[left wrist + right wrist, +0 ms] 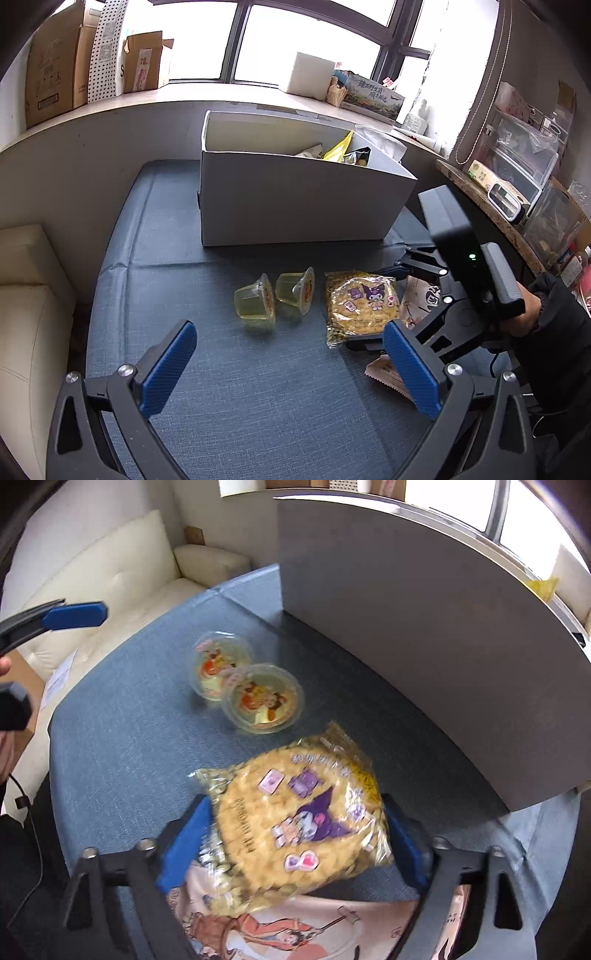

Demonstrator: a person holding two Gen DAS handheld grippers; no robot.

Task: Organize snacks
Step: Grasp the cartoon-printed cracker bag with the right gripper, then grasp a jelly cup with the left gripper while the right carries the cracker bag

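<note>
The left tool (pixel 290 369) hangs with its blue pads spread wide and nothing between them, above the near part of the blue-covered bench (pixel 155 258). Ahead of it, about mid-bench, two jelly cups (pixel 275 295) lie tipped on their sides, touching each other; they look like stiff, smooth plastic with foil lids, so a grip across the cup wall should suit them, though they may roll or slip. Just right of them lies the yellow snack bag (pixel 299 819), a crinkly film pack of puffed pieces, light and crushable by the look of it. The right tool (pixel 291 845) has its pads on either side of this bag; they seem to touch its edges, but I cannot tell if the grip is closed firm. Taking it across the filled middle, gently, seems best, since the film is slippery. Under the bag sits a pink illustrated packet (pixel 295 926). The white box (pixel 295 199) stands toward the far edge of the bench, some snacks already inside.
</note>
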